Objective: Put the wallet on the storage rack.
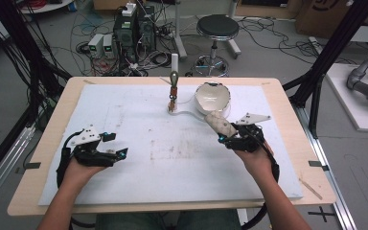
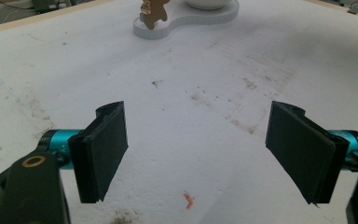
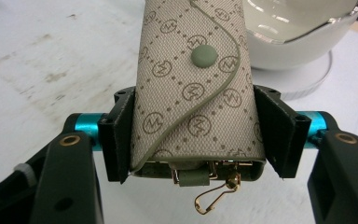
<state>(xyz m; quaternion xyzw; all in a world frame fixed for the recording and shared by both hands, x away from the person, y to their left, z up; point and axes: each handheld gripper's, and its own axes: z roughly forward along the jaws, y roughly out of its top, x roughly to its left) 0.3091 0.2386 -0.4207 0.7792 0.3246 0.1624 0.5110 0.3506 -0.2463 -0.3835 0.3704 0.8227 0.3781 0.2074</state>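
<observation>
Progress looks to be at the carrying stage: your right gripper has its fingers clamped on the sides of the small beige monogram-patterned fabric pouch with the olive trim and snap button, and in the high view that pouch sits lifted off the white foam-covered bench, just in front of the white ceramic bowl on its flat white stand. So the pick-up appears done; what seems left is getting the pouch to wherever it belongs, possibly the bowl, or onto the small brown hook fixture beside it, though you cannot tell which from here. Your left gripper rests apart at the near left of the bench with fingers spread wide and nothing between them. The pouch's gold clasp hangs at its lower end, partly hidden behind the fabric, the bowl's rim is cut off in the right gripper view, and the fixture is too small to make out.
</observation>
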